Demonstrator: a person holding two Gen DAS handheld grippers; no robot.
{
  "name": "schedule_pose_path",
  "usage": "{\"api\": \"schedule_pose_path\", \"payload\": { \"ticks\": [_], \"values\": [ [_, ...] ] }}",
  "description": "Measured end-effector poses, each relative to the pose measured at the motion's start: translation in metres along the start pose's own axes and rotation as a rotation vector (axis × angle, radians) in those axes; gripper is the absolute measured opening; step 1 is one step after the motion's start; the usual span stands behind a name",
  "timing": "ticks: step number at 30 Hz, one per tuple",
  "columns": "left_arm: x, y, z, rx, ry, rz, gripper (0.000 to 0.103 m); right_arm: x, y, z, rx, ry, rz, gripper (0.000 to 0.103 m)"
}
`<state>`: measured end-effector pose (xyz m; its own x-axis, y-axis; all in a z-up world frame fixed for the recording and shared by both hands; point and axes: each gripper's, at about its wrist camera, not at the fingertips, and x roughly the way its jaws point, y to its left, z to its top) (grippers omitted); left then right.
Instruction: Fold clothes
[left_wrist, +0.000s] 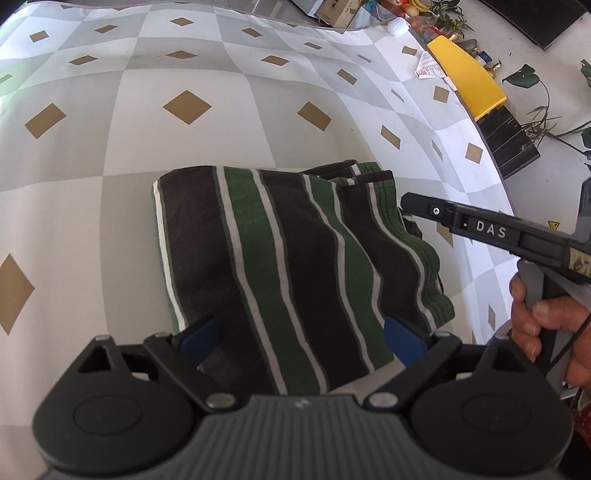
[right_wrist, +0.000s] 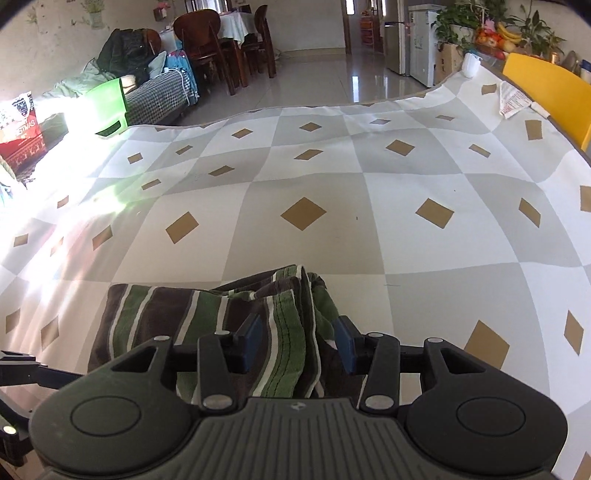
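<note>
Striped garment (left_wrist: 280, 266) lies folded on surface (left_wrist: 184, 55), between both spread finger pairs: left gripper (left_wrist: 301, 338) centred, right gripper (right_wrist: 301, 341) straddling its bunched edge, neither gripping.

Checked tablecloth (right_wrist: 314, 236), yellow chair (right_wrist: 550, 92), bananas (right_wrist: 509, 31), green stool (right_wrist: 107, 107)

1. Garment (left_wrist: 280, 266) between the blue pads (left_wrist: 404, 338): dark brown, green and white stripes.
2. Cloth (right_wrist: 332, 177) ahead: white-grey checks, tan diamonds.
3. Board (left_wrist: 467, 75) far right: yellow.
</note>
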<state>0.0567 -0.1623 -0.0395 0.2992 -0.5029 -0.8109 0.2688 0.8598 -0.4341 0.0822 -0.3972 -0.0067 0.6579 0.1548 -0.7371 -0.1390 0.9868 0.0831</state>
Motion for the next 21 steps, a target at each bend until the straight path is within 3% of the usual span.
{"api": "schedule_pose_path", "payload": {
  "ticks": [13,17,21],
  "values": [
    [-0.011,-0.019,-0.013,0.203,-0.091,0.005,0.099,0.051,0.002,0.018,-0.055,0.076,0.080,0.046],
    [-0.006,-0.026,-0.013,0.235,-0.099,-0.024,0.100,0.054,0.010,0.019,-0.093,0.071,0.025,0.018],
    [0.009,-0.025,-0.018,0.225,-0.055,-0.036,0.101,0.051,0.012,0.022,-0.102,0.042,0.015,0.009]
  ]
}}
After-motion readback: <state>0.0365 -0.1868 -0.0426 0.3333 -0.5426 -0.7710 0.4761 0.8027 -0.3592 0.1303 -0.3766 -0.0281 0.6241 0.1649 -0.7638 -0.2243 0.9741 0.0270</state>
